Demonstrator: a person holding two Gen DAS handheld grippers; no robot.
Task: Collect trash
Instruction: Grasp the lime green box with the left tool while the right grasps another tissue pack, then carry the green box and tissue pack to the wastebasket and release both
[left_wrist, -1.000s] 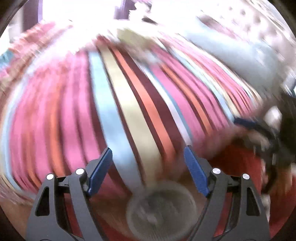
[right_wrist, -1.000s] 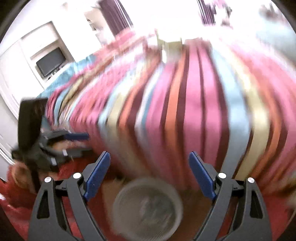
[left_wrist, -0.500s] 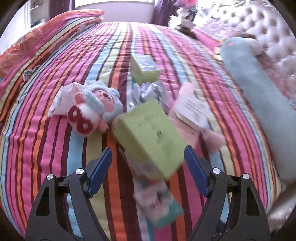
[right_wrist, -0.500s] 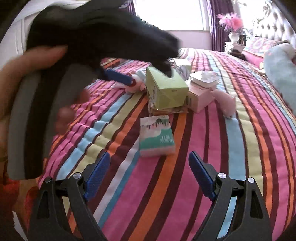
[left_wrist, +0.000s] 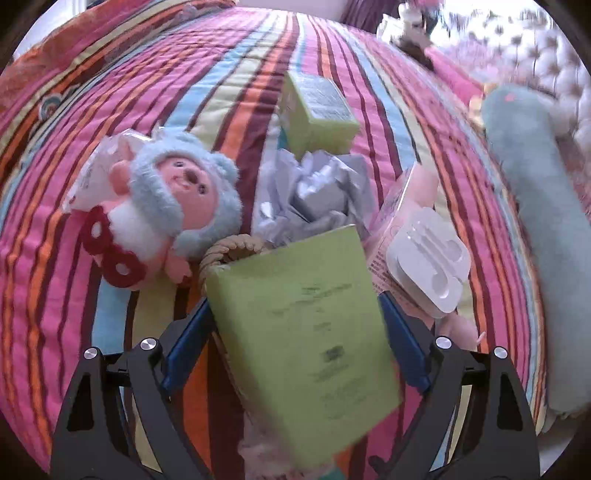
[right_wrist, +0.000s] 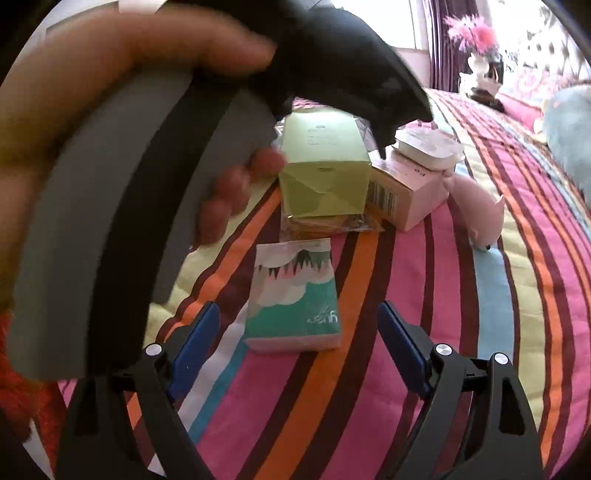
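Both wrist cameras look steeply down at the striped bed (left_wrist: 122, 306) from close range; both views share the green box (left_wrist: 306, 332).

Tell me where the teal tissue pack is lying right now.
In the right wrist view the teal tissue pack lies on the striped bedspread, just ahead of the right gripper and in front of the green box.

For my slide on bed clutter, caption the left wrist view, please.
Left gripper, open jaws flanking a green box on a striped bedspread beside a plush doll and crumpled paper.
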